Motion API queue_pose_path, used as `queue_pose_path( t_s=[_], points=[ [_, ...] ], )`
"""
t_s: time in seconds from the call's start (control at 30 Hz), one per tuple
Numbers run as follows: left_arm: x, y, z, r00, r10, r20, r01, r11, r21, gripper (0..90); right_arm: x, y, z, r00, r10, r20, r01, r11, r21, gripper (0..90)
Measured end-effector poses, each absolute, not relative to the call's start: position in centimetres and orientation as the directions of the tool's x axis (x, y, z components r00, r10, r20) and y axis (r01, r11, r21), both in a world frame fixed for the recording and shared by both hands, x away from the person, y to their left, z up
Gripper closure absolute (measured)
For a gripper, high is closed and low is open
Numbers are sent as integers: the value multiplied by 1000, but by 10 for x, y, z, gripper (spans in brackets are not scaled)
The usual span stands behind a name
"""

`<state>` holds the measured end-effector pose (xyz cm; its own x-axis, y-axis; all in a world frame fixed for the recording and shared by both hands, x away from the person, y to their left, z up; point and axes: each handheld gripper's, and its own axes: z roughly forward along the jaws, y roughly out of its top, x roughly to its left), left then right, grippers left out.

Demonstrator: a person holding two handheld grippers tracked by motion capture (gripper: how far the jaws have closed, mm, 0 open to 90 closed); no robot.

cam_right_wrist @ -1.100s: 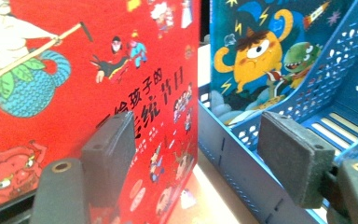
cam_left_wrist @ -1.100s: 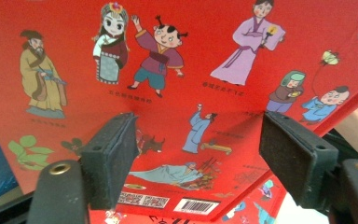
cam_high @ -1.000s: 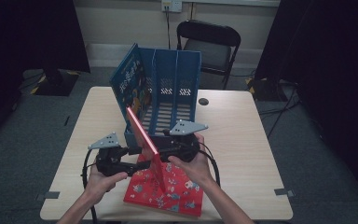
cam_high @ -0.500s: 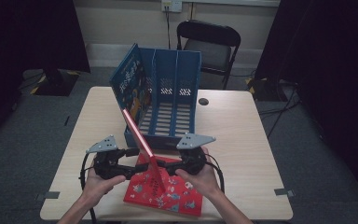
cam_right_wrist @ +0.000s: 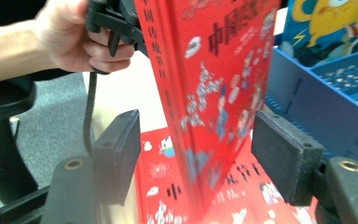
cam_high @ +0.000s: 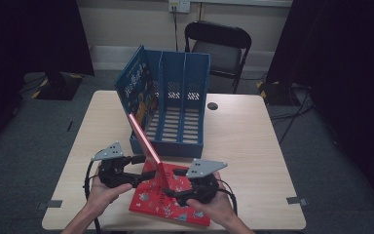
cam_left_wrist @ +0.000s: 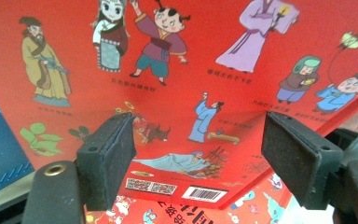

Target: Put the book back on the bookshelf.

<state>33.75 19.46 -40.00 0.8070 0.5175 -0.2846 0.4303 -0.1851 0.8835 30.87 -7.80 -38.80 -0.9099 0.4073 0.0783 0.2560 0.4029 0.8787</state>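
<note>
I have the upright red book (cam_high: 144, 138) at six o'clock of the file rack (cam_high: 177, 109), between my right gripper's (cam_right_wrist: 193, 161) spread jaws, ungripped; left gripper (cam_high: 135, 168) open beside it. Slotting remains.

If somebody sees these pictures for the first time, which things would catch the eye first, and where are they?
First comes the red picture book, standing tilted on its edge at the table's near side, between the left gripper and the right gripper; the right gripper's open jaws have it between them. It stands on a second red book lying flat. Behind them stands a blue file rack with a book in its left slot.
</note>
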Motion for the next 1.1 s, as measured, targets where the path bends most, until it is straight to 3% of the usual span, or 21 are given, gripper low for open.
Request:
queue_pose_path(
  t_s=[0.37,0.47,0.53,1.1],
  points=[
    [339,197,-402,797,535,-282,433,-181,883,256,316,-54,-400,-914,399,70,251,425,870,396],
    [339,196,-401,795,542,-274,428,-181,885,254,315,-48,-402,-903,430,23,234,444,865,447],
    [338,197,-401,792,550,-266,423,-180,888,250,316,-47,-403,-888,460,5,237,449,861,543],
    [346,219,-401,709,655,-261,435,-115,893,192,319,-84,-402,-861,508,-9,234,411,881,798]
  ],
)
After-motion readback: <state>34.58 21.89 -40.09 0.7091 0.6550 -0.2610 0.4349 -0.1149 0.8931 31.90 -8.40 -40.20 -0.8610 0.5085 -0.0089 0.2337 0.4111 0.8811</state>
